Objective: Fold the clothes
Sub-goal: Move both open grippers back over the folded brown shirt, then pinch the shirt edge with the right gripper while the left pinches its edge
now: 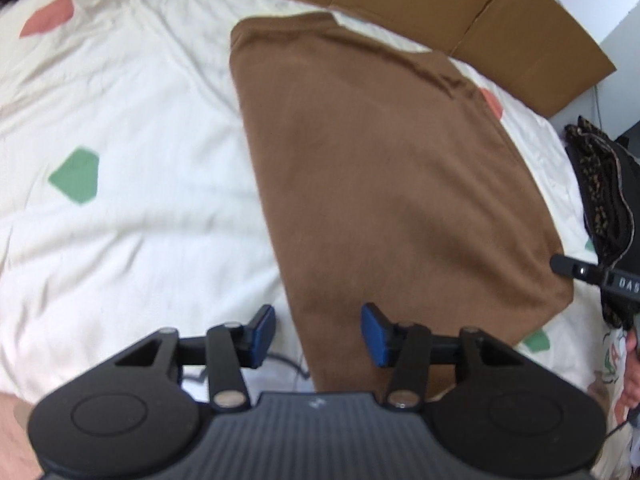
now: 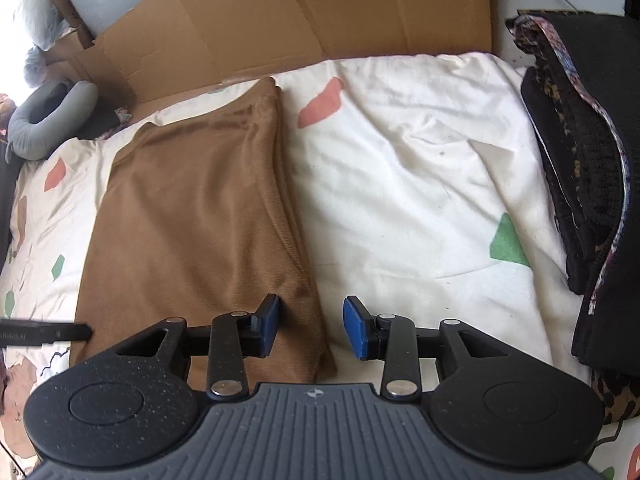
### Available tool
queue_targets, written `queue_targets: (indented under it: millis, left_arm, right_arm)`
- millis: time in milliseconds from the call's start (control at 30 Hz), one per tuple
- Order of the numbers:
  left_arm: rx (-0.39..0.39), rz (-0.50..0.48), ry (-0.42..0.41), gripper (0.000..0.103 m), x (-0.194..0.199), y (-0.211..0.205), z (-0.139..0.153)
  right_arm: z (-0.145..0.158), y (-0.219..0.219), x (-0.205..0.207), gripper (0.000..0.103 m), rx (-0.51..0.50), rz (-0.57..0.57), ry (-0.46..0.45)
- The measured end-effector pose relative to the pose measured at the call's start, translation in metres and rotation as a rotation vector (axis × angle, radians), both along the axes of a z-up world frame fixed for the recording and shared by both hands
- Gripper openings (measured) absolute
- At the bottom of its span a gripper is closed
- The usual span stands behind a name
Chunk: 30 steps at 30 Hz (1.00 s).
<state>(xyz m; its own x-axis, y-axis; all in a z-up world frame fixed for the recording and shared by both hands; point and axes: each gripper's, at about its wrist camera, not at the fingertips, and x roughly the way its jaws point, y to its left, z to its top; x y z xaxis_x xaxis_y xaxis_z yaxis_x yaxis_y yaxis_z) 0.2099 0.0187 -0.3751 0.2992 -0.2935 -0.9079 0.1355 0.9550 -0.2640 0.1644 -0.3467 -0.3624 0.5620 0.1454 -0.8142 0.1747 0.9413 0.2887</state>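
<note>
Brown garment (image 2: 200, 216) lies between cardboard (image 2: 304, 16) and dark clothes pile (image 2: 588, 168).

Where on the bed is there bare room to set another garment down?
Bare sheet lies between the brown garment and the dark clothes pile, and left of the garment. The pile side is crowded.

Filling the bottom of the left wrist view, the left gripper (image 1: 319, 334) is showing a ribbed grey body, two round black housings, black link arms with silver screw heads, and blue pads (image 1: 375, 334). The right gripper (image 2: 311, 331) is looking the same in the right wrist view, its left housing speckled with pale dust.
</note>
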Motion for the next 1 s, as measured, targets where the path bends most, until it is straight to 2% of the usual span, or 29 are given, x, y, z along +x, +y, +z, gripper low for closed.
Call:
queue_targets:
  millis: [233,300,500,633,767,1000]
  left_arm:
    - [-0.045,0.017,0.035,0.037,-0.016,0.012,0.001]
    - [-0.065,0.013,0.052,0.031,-0.02,0.015,0.002]
    - [-0.116,0.008,0.091,0.021,-0.032,0.025,0.006]
    - [-0.157,0.026,0.092,0.024,-0.031,0.029,0.006]
    - [-0.186,0.047,0.108,0.031,-0.025,0.029,-0.007]
    - [-0.272,0.113,0.136,0.032,-0.022,0.037,-0.018]
  right_arm:
    - [-0.003,-0.003,0.0,0.042,-0.001,0.028,0.008]
    - [-0.004,-0.004,-0.001,0.042,0.003,0.032,0.014]
    - [-0.003,-0.006,-0.003,0.042,0.0,0.051,0.024]
    - [-0.004,-0.006,-0.003,0.042,0.007,0.056,0.026]
    - [-0.006,-0.005,-0.001,0.042,0.007,0.067,0.025]
    - [-0.013,0.002,0.005,0.042,0.0,0.087,0.022]
